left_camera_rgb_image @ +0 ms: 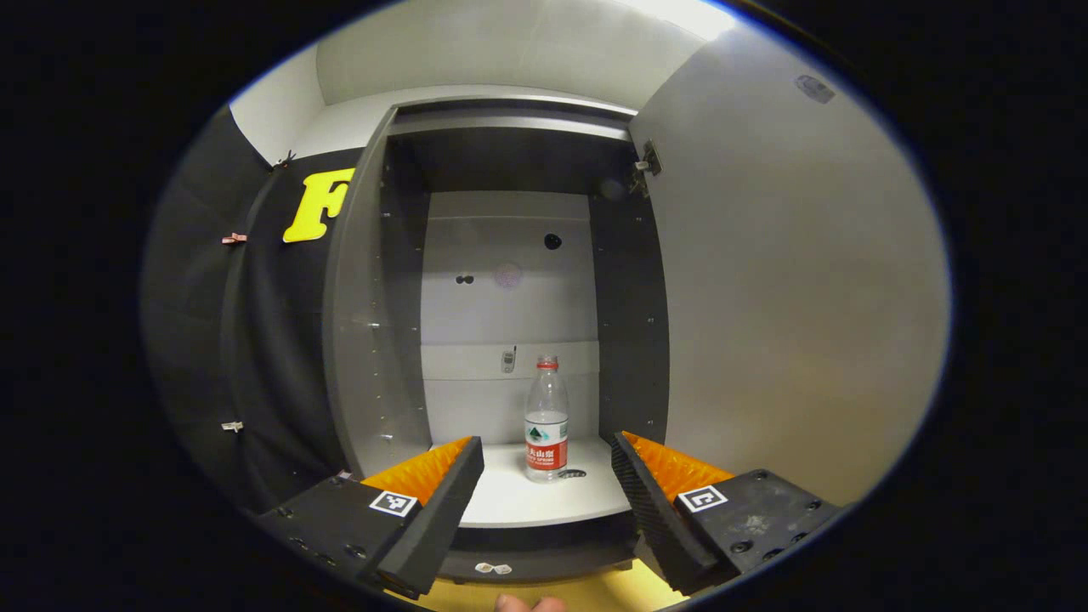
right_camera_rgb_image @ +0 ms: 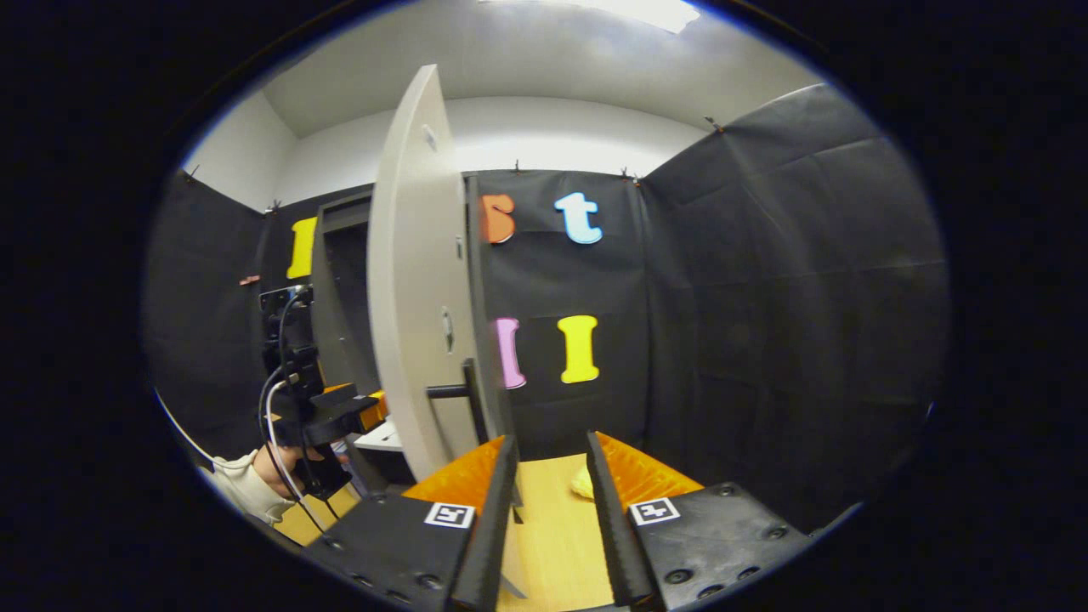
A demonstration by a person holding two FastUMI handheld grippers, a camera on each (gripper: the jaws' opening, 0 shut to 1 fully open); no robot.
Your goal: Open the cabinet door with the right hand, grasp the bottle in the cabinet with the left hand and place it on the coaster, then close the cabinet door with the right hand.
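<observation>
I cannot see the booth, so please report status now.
Left gripper open, short of bottle. Right gripper open by door edge. Bottle upright in open cabinet. Path looks clear.

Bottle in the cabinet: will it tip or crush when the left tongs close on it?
The bottle is tall, narrow and upright on the shelf, so a high nudge could tip it. It looks mostly empty, probably light. Clear thin plastic may dent under a hard squeeze. The left tongs are open, short of it.
</observation>
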